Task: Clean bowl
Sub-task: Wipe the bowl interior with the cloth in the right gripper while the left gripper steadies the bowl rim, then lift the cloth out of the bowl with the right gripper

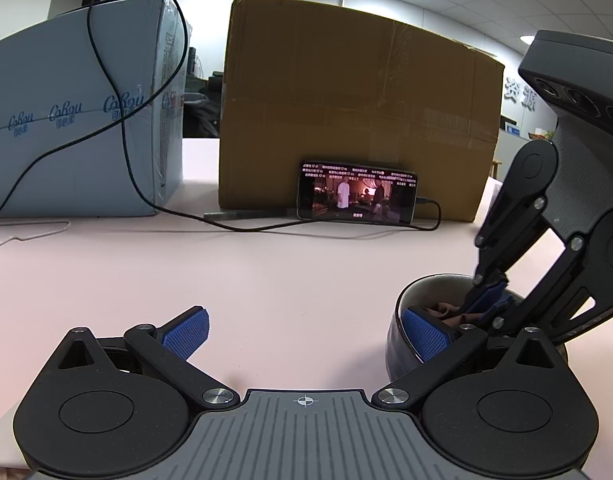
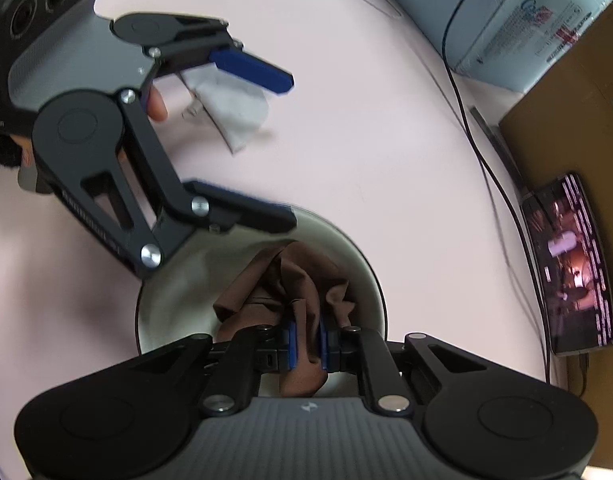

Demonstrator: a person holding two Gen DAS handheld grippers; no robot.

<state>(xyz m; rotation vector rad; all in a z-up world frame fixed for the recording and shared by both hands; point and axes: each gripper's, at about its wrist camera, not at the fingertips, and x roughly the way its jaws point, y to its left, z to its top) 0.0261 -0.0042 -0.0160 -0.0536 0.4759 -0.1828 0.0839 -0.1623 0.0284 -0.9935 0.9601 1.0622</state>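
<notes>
A dark bowl (image 1: 402, 332) with a pale inside (image 2: 174, 312) stands on the pink table. My right gripper (image 2: 307, 344) is shut on a brown cloth (image 2: 302, 280) and holds it down inside the bowl; it also shows in the left wrist view (image 1: 488, 300), reaching in from the upper right. My left gripper (image 1: 306, 332) is open and empty. Its right finger (image 1: 424, 334) sits at the bowl's near rim and its left finger (image 1: 188, 334) is over bare table. In the right wrist view the left gripper (image 2: 290, 148) comes in from the left, lower finger over the bowl's far rim.
A brown cardboard box (image 1: 354, 120) and a light blue box (image 1: 78, 120) stand at the back. A phone (image 1: 356, 192) playing video leans on the brown box, with a black cable (image 1: 266, 228) across the table. A crumpled white tissue (image 2: 238, 108) lies beyond the bowl.
</notes>
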